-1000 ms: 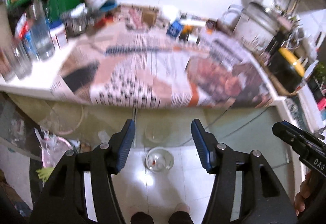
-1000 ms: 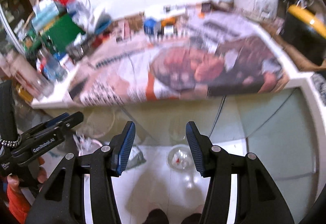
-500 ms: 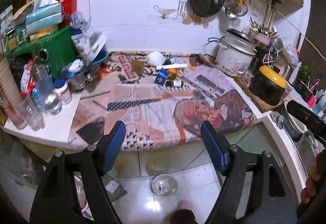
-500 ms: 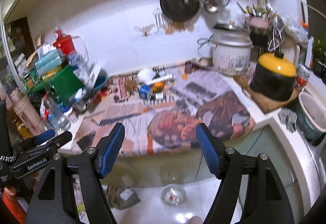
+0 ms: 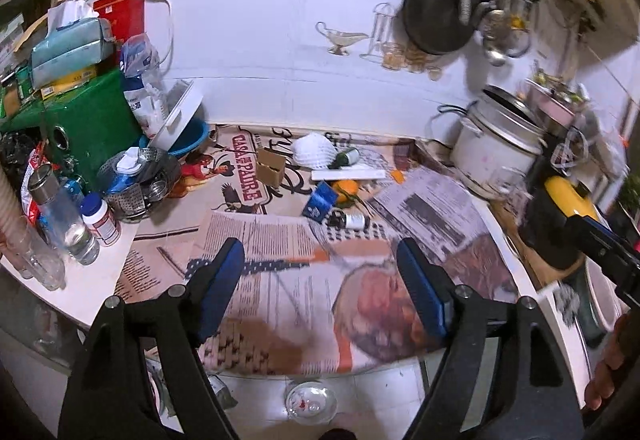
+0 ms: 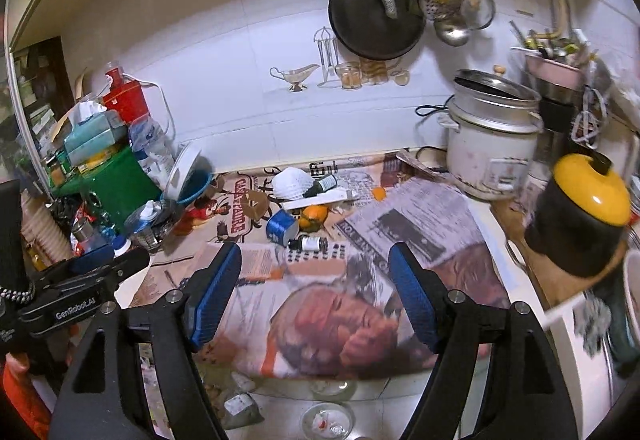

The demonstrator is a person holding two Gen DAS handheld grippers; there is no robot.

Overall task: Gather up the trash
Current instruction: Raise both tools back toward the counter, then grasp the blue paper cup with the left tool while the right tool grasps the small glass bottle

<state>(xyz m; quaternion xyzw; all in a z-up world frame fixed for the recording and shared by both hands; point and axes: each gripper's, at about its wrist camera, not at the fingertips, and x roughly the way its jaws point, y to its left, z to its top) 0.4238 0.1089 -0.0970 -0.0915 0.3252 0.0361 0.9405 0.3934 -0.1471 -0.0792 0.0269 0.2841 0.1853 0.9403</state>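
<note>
Loose trash lies at the back of the newspaper-covered counter [image 5: 280,236]: a white foam net [image 5: 312,153], a small cardboard box [image 5: 270,167], a blue packet [image 5: 320,201], an orange peel [image 5: 346,189] and a small dark bottle [image 5: 346,220]. The right wrist view shows the same foam net [image 6: 292,181], blue packet [image 6: 282,227] and bottle [image 6: 308,243]. My left gripper [image 5: 318,252] hovers open over the near newspaper, well short of the trash, with nothing between its fingers. Beside it, my right gripper [image 6: 314,252] is open and empty too. A glass bowl [image 5: 310,406] with scraps sits on the floor below.
A rice cooker [image 5: 496,147] and a black pot with a yellow lid [image 5: 560,207] stand at the right. A green box [image 5: 80,127], a steel strainer [image 5: 140,179] and bottles [image 5: 76,224] crowd the left. A black pan [image 5: 436,15] hangs on the wall.
Both grippers have risen from in front of the cabinet to above the counter edge, and their jaws have spread wider. The floor bowl has slid to the bottom of both views.
</note>
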